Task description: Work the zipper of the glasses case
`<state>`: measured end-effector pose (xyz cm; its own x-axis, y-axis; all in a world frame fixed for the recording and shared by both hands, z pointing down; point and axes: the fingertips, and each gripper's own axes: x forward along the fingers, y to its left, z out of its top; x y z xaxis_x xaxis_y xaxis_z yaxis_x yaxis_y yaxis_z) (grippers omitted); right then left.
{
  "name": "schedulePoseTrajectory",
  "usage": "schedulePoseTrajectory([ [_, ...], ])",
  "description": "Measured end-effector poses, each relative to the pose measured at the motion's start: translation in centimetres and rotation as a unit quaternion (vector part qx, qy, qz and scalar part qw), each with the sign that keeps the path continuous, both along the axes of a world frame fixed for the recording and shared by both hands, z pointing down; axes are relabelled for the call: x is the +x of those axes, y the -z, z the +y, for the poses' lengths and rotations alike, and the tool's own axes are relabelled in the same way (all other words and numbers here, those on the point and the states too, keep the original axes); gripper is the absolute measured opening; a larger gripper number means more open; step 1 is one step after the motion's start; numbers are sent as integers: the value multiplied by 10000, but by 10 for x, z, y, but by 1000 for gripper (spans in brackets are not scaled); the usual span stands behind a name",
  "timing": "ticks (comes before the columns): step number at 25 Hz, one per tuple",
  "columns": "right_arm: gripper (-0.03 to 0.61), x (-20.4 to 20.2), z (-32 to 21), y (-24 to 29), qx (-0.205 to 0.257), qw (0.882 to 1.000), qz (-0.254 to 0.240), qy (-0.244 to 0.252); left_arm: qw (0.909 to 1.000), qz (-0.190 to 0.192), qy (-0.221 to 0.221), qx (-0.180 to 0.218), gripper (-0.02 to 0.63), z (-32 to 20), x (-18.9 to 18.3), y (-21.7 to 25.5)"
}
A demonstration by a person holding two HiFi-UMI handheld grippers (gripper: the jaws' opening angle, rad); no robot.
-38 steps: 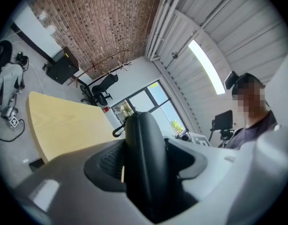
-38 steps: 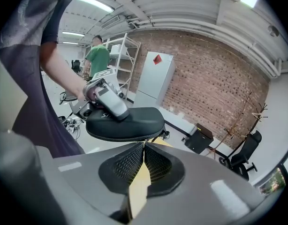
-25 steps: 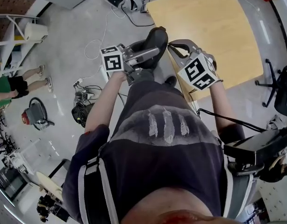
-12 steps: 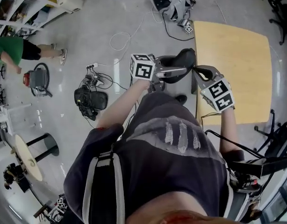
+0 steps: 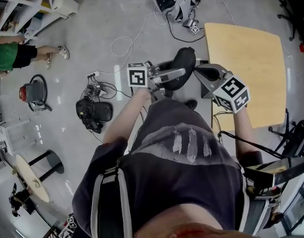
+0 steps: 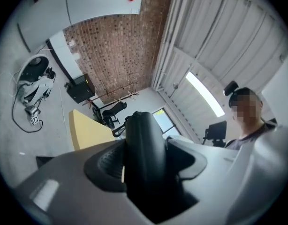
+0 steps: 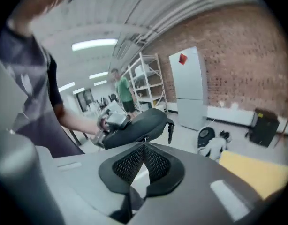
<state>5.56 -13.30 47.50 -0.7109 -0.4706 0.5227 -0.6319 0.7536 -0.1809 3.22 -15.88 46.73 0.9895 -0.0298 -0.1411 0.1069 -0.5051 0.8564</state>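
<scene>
**Glasses case held aloft between two tools, zipper run not yet judged begun**

Glasses case (image 5: 185,62), a dark oblong shell, is carried by nothing but the left tool (image 5: 168,76). It hangs in the air over the floor (image 5: 92,38), just off the near left corner of the bare yellow tabletop (image 5: 251,68). The left tool's jaws stand part-way apart and clamp one end of the case across its thickness. In the left gripper view the case fills the gap and runs straight away from the camera.

The right tool (image 5: 205,73) is closed, its pads meeting at a point. In the right gripper view that point touches the case's near long edge at about mid-length. The frames cannot show whether a zipper slider is pinched there. A short dark tab (image 7: 170,130) hangs from the free end of the case, just to the right of the tips.

The governing relation is that the case's long axis lies crosswise to the right tool, clamped end to the left in that view and free end to the right. Any zipper travel would therefore run sideways along this edge. The right hand is the nearer to the seam and the left serves as anchor.

The case appears shut, and its contents cannot be seen.
</scene>
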Motion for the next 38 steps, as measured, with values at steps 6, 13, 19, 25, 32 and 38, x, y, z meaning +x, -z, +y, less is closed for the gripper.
schedulePoseTrajectory([
  [6, 1, -3, 7, -5, -76, 9964, 578, 612, 9975, -488, -496, 155, 268, 9, -7, 4],
  [13, 2, -21, 3, 0, 429, 9905, 1168, 583, 9991, -390, -78, -125, 264, -2, -19, 2],
  [19, 6, -47, -21, 6, 858, 9822, 1515, 703, 9954, -298, 577, -698, 264, -27, -46, 0],
  [25, 5, -13, -1, 2, 612, 9902, 1206, 352, 9959, 26, 164, -895, 265, -11, -6, 5],
  [32, -2, 11, 19, 4, -198, 9988, 135, 436, 9975, -457, -515, -160, 265, 1, 14, 7],
  [38, 2, 24, 23, 7, -82, 9996, 156, 212, 9981, -537, -274, -83, 265, -1, 31, 5],
])
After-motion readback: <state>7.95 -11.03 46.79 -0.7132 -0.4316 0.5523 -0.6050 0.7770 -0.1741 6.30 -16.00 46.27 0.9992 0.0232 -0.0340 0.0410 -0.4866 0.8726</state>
